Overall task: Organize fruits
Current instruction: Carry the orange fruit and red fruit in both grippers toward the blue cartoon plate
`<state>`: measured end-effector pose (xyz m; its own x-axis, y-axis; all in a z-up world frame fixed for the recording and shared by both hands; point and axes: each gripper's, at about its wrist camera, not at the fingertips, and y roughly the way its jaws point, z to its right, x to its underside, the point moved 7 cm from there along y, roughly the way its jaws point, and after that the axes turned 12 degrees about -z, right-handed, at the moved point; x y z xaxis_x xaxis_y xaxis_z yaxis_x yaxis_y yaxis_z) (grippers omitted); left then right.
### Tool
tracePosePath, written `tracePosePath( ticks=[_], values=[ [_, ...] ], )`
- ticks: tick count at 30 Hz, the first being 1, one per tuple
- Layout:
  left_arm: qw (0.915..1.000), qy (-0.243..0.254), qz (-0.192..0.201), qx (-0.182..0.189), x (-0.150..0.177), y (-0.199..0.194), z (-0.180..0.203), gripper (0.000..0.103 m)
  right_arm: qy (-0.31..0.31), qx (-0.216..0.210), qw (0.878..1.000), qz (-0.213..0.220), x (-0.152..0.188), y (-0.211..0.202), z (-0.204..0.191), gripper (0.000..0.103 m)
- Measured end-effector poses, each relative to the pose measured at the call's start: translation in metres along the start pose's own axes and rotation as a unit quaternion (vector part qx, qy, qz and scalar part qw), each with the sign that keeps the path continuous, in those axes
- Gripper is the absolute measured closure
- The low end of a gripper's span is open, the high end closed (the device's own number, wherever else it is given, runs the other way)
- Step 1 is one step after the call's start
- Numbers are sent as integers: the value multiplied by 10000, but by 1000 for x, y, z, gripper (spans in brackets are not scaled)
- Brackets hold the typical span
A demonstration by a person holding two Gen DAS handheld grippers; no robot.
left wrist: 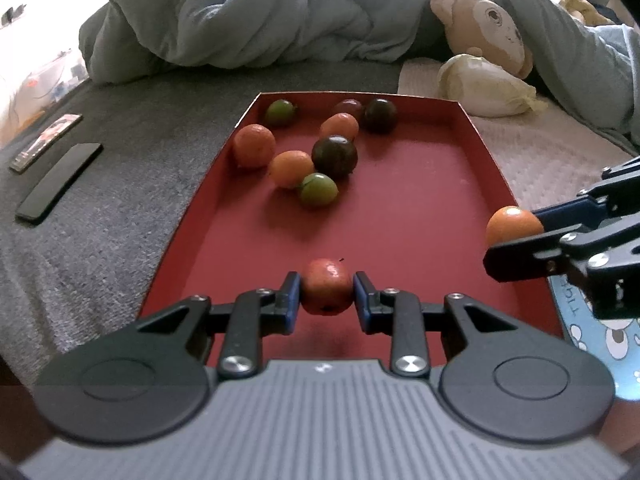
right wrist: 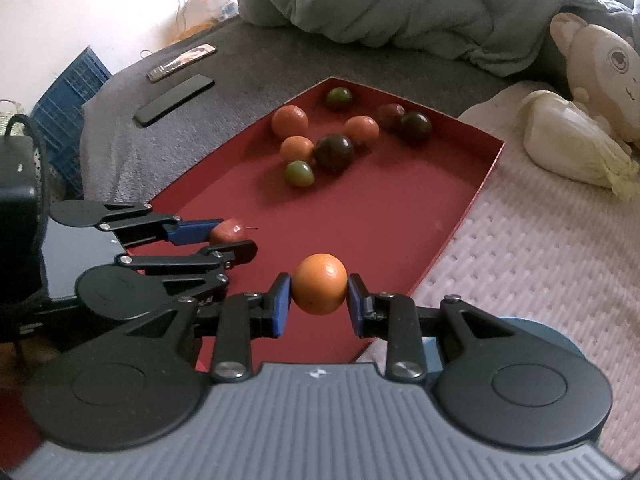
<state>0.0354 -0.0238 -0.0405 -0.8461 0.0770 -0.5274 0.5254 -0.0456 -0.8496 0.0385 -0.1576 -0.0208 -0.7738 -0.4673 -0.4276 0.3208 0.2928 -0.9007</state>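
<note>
A shallow red tray point(left wrist: 420, 208) point(right wrist: 384, 216) lies on the bed, with several small orange, green and dark fruits clustered at its far end. My left gripper point(left wrist: 327, 294) point(right wrist: 236, 238) is shut on a small red apple point(left wrist: 326, 286) point(right wrist: 228, 231) over the tray's near end. My right gripper point(right wrist: 319, 300) point(left wrist: 516, 236) is shut on an orange fruit point(right wrist: 319, 283) point(left wrist: 514, 226) just above the tray's near right rim. A green fruit point(left wrist: 318, 189) point(right wrist: 299, 173) is the loose fruit nearest both grippers.
A black phone point(left wrist: 60, 182) point(right wrist: 174, 100) and a slim device point(left wrist: 46, 142) point(right wrist: 182, 62) lie on the grey blanket left of the tray. A crumpled duvet point(left wrist: 240, 16), a plush toy point(left wrist: 486, 30) and a pale pouch point(left wrist: 486, 86) lie behind. A blue crate point(right wrist: 66, 112) stands off the bed.
</note>
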Motion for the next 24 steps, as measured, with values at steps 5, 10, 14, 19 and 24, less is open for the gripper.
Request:
tracePosePath(
  ticks=[5, 10, 14, 19, 24],
  values=[
    [10000, -52, -35, -55, 0, 2, -2, 71, -29, -28, 10000, 15, 2, -2, 0, 68],
    [9999, -27, -60, -150, 0, 3, 0, 71, -12, -43, 10000, 74, 4, -7, 2, 68],
    [9998, -55, -61, -177, 0, 3, -1, 71, -7, -58, 9999, 103, 6, -11, 3, 68],
    [9998, -72, -76, -187, 1, 1, -1, 71, 10, -75, 9999, 138, 8, -16, 7, 68],
    [9997, -80, -79, -214, 1, -1, -1, 71, 19, -90, 9998, 168, 10, -19, 9, 68]
  ],
)
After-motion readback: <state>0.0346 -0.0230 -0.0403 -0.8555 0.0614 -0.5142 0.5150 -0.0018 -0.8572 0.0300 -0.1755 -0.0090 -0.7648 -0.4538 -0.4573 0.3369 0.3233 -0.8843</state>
